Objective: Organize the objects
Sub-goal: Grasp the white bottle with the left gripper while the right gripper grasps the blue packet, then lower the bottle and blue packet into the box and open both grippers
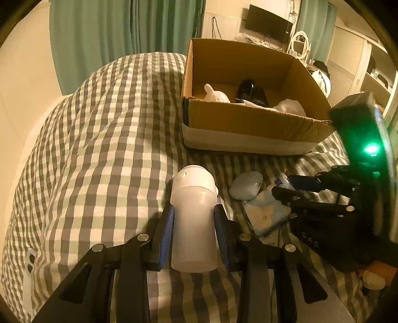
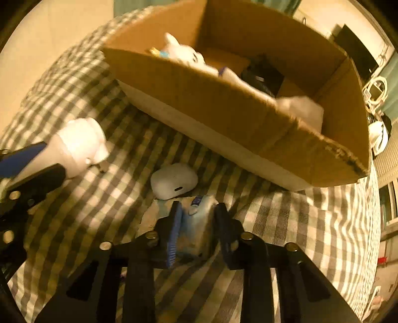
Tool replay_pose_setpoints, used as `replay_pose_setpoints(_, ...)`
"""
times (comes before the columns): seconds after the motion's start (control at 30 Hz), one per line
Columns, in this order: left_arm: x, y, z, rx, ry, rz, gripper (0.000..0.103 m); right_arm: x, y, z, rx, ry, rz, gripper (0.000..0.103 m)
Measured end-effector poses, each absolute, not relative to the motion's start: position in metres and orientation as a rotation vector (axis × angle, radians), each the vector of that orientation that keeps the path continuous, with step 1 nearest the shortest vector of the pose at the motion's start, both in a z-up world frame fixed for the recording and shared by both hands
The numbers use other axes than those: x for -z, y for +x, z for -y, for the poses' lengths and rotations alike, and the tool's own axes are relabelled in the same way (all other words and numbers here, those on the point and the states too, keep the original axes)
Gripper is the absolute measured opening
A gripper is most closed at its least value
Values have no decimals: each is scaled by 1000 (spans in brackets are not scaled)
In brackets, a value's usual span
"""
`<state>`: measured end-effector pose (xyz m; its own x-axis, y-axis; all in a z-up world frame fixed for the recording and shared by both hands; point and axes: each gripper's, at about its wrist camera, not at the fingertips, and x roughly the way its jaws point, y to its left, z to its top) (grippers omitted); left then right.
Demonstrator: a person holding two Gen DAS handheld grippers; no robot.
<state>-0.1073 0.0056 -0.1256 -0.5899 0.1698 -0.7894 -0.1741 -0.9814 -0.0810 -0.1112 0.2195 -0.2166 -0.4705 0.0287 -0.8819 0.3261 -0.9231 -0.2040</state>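
Left gripper clamps bottle, right gripper pinches tissue pack; soft pack may slip before box.

Green curtains hang across the top left of the left wrist view. At the upper right a dark wall-mounted screen sits above a white-framed mirror, with open shelves along the far right edge.

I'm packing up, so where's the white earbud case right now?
The earbud case lies on the checked blanket, in front of the cardboard box, just beyond the blue tissue pack the right gripper is squeezing.
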Motion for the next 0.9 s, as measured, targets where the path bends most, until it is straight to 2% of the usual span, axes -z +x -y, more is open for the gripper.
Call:
replay_pose_setpoints(0.23, 123, -98, -7, -2640, -1317, -19, 33, 191, -90, -220, 2536, 1431, -490, 18)
replay_pose_setpoints(0.53, 116, -88, -9, -2629, -1338, -5, 33, 148, -72, -224, 2619, 1329, -474, 17)
replay_pose_setpoints(0.9, 62, -91, -24, -2615, -1241, -2, 33, 81, -66, -240, 2723, 1164, -504, 17)
